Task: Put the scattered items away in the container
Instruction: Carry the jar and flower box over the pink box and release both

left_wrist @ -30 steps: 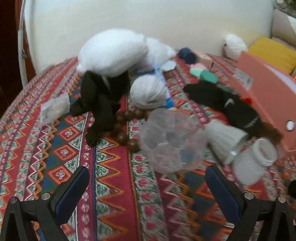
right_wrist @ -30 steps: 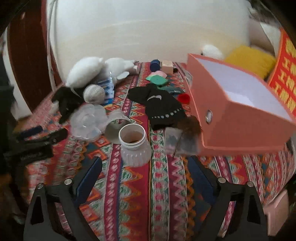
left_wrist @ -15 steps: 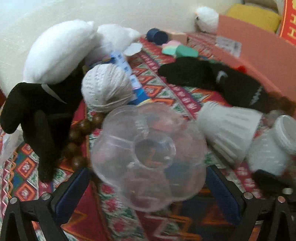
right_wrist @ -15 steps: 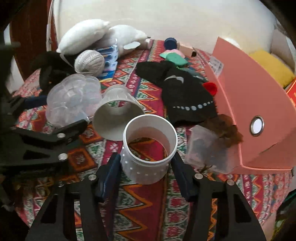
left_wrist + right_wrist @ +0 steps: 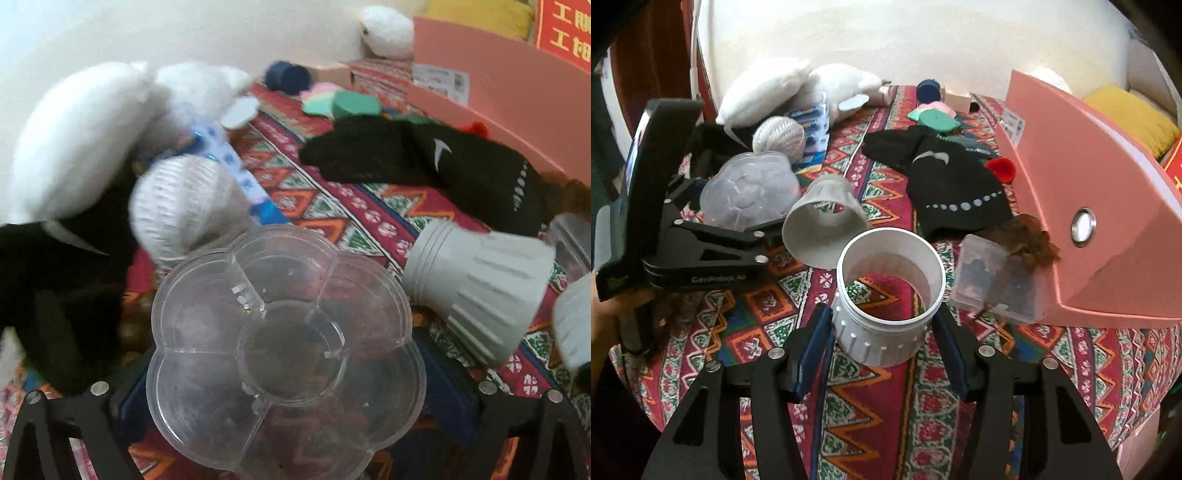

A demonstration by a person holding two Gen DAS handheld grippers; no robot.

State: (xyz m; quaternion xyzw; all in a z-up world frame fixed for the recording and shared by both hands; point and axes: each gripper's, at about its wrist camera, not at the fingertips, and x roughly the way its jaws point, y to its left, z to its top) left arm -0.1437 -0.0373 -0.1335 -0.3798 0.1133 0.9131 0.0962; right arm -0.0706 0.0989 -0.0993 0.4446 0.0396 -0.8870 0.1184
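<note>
A clear flower-shaped tray fills the gap between the fingers of my left gripper, which is shut on its two sides. The right wrist view shows the same tray held in the left gripper at the left. My right gripper is shut on a white open-topped jar standing on the patterned bedspread. The pink box stands open at the right, its top tilted away.
A white ribbed cup lies on its side between tray and jar. Black socks, a small clear box, a brown tuft, a yarn ball, white plush and sponges lie scattered. A hand holds the left gripper.
The left gripper moved forward until the clear tray came between its fingers. The right gripper advanced onto the white jar and its fingers closed against it.
</note>
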